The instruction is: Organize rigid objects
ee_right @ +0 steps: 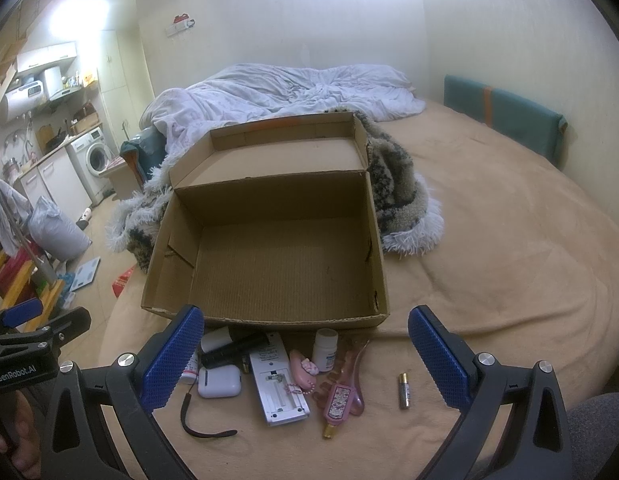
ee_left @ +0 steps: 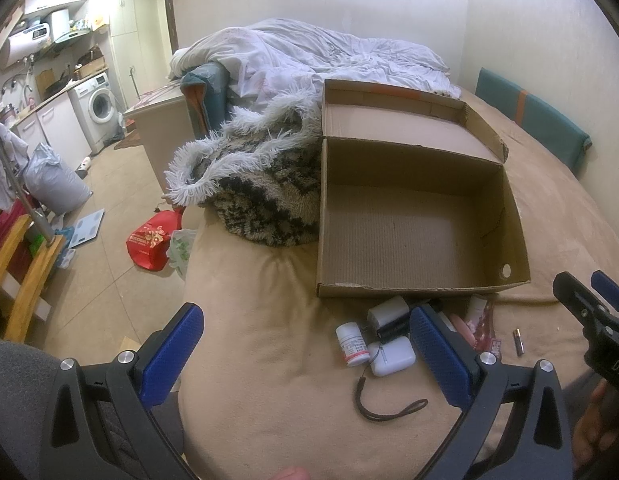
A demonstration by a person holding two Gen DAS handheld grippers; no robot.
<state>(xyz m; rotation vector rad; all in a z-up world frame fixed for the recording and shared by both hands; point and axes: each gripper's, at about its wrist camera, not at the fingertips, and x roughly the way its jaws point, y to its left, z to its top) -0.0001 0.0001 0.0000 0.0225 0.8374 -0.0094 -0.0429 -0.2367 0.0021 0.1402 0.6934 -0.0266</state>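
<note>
The battery (ee_right: 404, 390) lies lengthwise toward the box (ee_right: 265, 316), low centre-right between the wide-open, empty right gripper (ee_right: 305, 356) (left gripper (ee_left: 305, 354) likewise open and empty).

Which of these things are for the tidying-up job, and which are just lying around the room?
For the job:
cardboard box, empty
white earbud case
remote control
pill bottle
black flashlight
battery
pink bottle
left gripper and right gripper, both open

Just lying about:
fluffy blanket
white duvet
washing machine
red bag
</note>
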